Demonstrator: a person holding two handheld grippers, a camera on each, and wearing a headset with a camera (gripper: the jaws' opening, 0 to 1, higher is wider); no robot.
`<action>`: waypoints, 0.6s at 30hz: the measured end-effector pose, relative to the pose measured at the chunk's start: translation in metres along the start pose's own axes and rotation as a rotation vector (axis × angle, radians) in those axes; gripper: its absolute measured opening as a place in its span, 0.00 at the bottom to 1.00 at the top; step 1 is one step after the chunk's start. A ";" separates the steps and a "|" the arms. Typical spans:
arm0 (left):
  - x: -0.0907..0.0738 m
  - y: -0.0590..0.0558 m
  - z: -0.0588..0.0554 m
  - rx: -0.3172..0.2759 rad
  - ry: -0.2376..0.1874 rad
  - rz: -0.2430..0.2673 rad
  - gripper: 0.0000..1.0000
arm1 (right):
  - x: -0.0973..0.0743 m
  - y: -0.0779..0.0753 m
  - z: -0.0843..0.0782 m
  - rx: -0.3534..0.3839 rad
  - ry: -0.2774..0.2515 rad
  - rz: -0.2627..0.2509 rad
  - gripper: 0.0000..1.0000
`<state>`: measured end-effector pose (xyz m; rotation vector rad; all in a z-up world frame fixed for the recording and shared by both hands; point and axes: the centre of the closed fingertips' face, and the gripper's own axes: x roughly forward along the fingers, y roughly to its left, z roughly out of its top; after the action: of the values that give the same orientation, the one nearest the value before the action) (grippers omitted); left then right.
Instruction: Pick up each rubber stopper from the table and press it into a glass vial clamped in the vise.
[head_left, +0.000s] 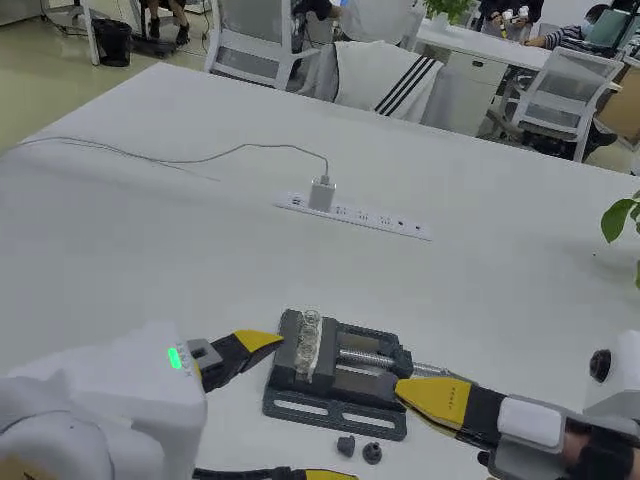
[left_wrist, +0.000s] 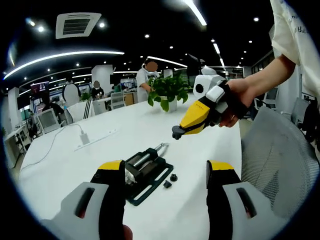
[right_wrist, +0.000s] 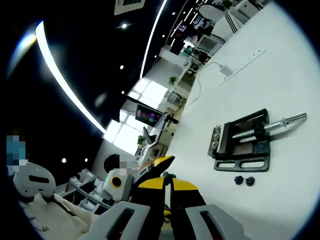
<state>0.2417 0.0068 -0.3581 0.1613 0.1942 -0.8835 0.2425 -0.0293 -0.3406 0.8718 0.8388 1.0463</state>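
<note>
A dark vise (head_left: 335, 405) sits near the table's front edge with clear glass vials (head_left: 308, 335) clamped in its jaws. Two dark rubber stoppers (head_left: 346, 446) (head_left: 372, 453) lie just in front of it. My left gripper (head_left: 305, 408) is open wide, its yellow jaws on either side of the vise's left end (left_wrist: 147, 172). My right gripper (head_left: 405, 388) hovers above the vise's right side. In the left gripper view it (left_wrist: 176, 132) is shut on a small dark stopper. The right gripper view shows the vise (right_wrist: 245, 137), the vials (right_wrist: 218, 137) and the loose stoppers (right_wrist: 238, 180) from above.
A white power strip (head_left: 355, 213) with a plugged charger (head_left: 322, 193) and a trailing cable lies mid-table. A potted plant's leaves (head_left: 622, 218) reach in at the right edge. Office chairs (head_left: 560, 100) and seated people are beyond the far edge. The vise's screw handle (head_left: 430, 370) sticks out to the right.
</note>
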 end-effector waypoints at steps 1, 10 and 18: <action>0.003 -0.002 0.002 -0.005 -0.009 -0.010 0.62 | -0.001 0.003 -0.001 0.043 -0.010 0.021 0.00; 0.017 -0.026 0.015 0.010 -0.057 -0.105 0.47 | -0.010 0.005 -0.010 0.243 -0.022 0.044 0.00; 0.020 -0.042 0.020 0.013 -0.073 -0.180 0.31 | -0.017 -0.001 -0.018 0.398 -0.026 0.038 0.00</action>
<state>0.2232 -0.0383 -0.3459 0.1249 0.1358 -1.0687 0.2219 -0.0423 -0.3463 1.2375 1.0302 0.9117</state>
